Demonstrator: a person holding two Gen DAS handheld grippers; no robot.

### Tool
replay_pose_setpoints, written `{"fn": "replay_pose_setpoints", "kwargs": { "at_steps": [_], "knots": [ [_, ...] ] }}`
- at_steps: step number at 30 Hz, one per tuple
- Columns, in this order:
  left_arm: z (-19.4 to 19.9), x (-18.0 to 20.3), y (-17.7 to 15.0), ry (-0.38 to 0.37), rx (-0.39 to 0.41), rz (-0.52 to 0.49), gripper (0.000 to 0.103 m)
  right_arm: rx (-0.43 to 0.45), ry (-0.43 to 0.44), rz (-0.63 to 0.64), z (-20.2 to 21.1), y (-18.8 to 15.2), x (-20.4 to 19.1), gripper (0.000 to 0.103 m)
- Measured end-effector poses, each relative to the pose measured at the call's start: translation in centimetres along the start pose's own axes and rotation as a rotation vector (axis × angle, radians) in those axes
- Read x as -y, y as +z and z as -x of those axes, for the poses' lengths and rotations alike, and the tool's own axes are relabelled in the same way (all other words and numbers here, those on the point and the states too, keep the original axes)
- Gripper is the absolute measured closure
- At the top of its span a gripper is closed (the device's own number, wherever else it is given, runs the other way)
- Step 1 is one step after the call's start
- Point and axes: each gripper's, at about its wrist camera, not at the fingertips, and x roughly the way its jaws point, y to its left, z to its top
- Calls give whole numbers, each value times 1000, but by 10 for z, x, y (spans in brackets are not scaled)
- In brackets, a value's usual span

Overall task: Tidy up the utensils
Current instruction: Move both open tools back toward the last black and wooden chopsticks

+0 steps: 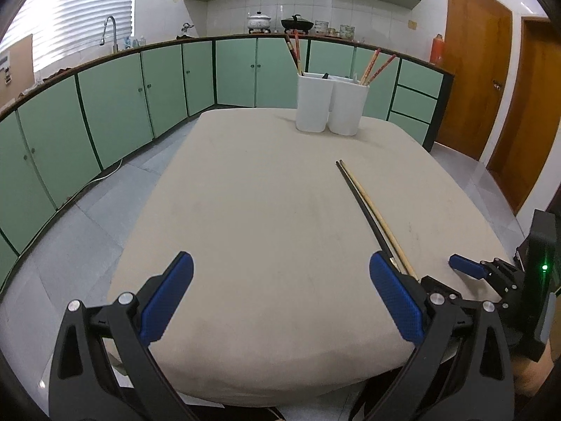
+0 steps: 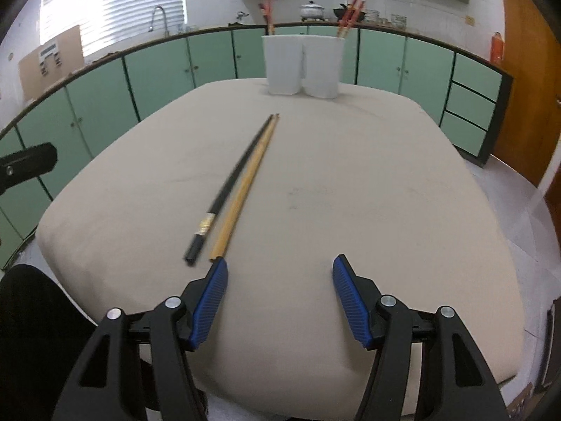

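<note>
Two chopsticks lie side by side on the beige table (image 1: 252,217) (image 2: 350,182): a black chopstick (image 1: 361,203) (image 2: 231,182) and a bamboo chopstick (image 1: 377,217) (image 2: 247,182). Two white holders (image 1: 331,105) (image 2: 303,66) with red chopsticks stand at the far edge. My left gripper (image 1: 280,270) is open over the near table edge, the chopsticks' near ends just behind its right finger. My right gripper (image 2: 280,273) is open with nothing between its fingers; its left fingertip (image 2: 219,270) sits right at the bamboo chopstick's near end. The right gripper (image 1: 466,266) also shows in the left wrist view.
Green cabinets (image 1: 115,105) (image 2: 157,73) with a counter curve around behind the table. A sink tap (image 1: 110,31), pots (image 1: 259,21) and a wooden door (image 1: 473,70) stand beyond. Grey tiled floor (image 1: 70,245) surrounds the table.
</note>
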Motion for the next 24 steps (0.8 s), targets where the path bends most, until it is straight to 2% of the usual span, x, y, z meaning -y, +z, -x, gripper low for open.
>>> {"fn": "replay_pose_setpoints", "kwargs": {
  "at_steps": [3,6,14,16,18,21,22,23,24],
  "knots": [
    [-1,2,1,-2,1,-3,6,5,46,49,4,-2,-11,42],
    [-4,2,0,-2,-5,-7,6,15,25,111,-1,-2,-24,42],
    [-11,8,0,-12,-24,12,6,1,-19,13,-3,2,12,41],
    [-13,13,-3,-13,-29,4,5,12,10,-10,1,3,13,41],
    [-16,15,-6,-11,-38,6,6,20,30,3,0,4,8,42],
    [-17,16,-9,-13,-44,18,6,15,0,29,-10,7,5,42],
    [-17,16,-10,-16,-44,24,6,16,-14,20,-12,9,9,49],
    [-17,16,-11,-22,-42,32,6,18,-26,-2,-13,11,15,63],
    [-16,19,-13,-37,-40,38,6,19,-35,-23,-12,12,20,71]
  ]
}}
